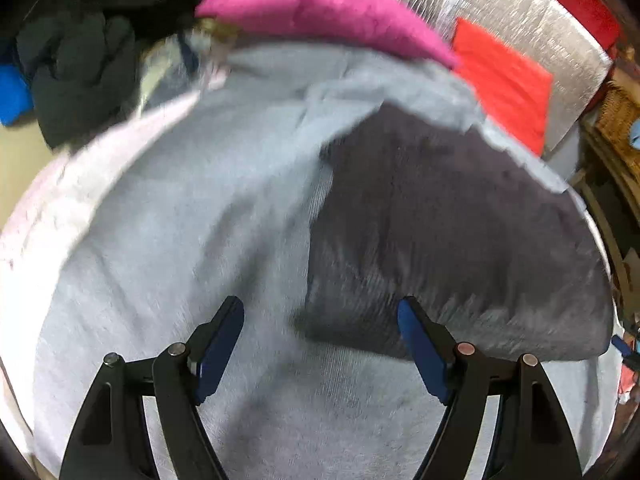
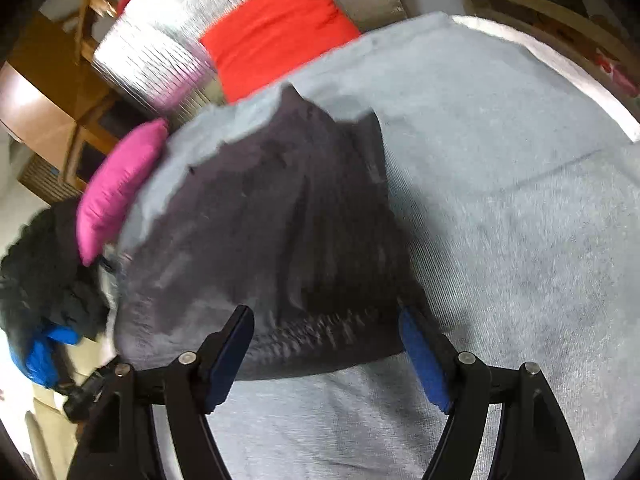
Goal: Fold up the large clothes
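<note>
A dark grey garment (image 1: pixel 440 232) lies folded on a light grey cloth-covered surface (image 1: pixel 180 240). In the left wrist view it sits ahead and to the right of my left gripper (image 1: pixel 320 320), which is open and empty above the light cloth. In the right wrist view the same dark garment (image 2: pixel 272 232) lies straight ahead of my right gripper (image 2: pixel 326 328), which is open, its near edge between the blue-padded fingers (image 2: pixel 424 360). Both views are motion-blurred.
A magenta cushion (image 1: pixel 320 8) and a red folded piece (image 1: pixel 504 80) lie at the far edge on a silver quilted mat (image 1: pixel 540 12). A black clothes pile (image 1: pixel 80 76) and a blue item (image 1: pixel 10 92) sit far left. Wooden furniture (image 2: pixel 52 92) stands beyond.
</note>
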A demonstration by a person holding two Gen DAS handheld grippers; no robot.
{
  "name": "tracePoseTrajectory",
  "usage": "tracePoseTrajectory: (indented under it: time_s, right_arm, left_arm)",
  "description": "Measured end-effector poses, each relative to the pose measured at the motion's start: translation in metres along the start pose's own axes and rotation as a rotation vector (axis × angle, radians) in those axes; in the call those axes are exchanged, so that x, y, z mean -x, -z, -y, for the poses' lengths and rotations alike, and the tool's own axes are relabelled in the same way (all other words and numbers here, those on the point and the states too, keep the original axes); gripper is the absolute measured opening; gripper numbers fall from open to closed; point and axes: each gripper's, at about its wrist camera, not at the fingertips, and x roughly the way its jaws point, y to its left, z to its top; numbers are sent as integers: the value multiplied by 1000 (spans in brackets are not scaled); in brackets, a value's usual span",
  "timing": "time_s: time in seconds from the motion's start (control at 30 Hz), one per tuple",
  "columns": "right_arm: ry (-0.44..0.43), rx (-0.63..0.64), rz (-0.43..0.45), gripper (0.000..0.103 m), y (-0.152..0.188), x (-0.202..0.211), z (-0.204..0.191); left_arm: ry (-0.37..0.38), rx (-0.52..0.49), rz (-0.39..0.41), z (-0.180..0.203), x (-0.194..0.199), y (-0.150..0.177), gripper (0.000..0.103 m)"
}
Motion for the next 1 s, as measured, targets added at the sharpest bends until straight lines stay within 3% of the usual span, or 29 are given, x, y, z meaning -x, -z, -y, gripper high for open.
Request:
tracePoseTrajectory:
  time_s: [0.07, 0.13, 0.2, 0.3, 0.47, 0.6, 0.73, 0.9, 1.0]
  right_arm:
    - [-26, 25, 35, 78, -12, 13, -2]
    - [-23, 51, 50, 79, -26, 17, -1]
    - [-7, 63, 39, 79, -38, 10, 4]
    - [-9, 62, -9, 79, -54, -11, 16]
    - [-76, 29, -66, 79, -68, -41, 24]
    - [-101, 5, -83, 79, -78, -57, 27]
    - [-108, 5, -121, 79, -84, -74, 25]
    - [-121, 40, -163, 79, -84, -90, 16]
    - [-118, 57, -178, 80, -86, -96, 11]
  left_arm:
    - [32, -5, 48, -4, 10, -12, 80]
    - [91, 10, 47, -10, 7, -25, 83]
    - [195, 54, -23, -19, -9, -41, 83]
    - [281, 108, -93, -33, -36, -57, 83]
    - [323, 151, -154, -34, -74, -73, 83]
    - [353, 122, -162, -20, -88, -76, 83]
    - [338, 105, -216, -13, -109, -76, 83]
    - [348, 90, -218, -9, -111, -79, 83]
    - [367, 67, -231, -7, -113, -79, 71]
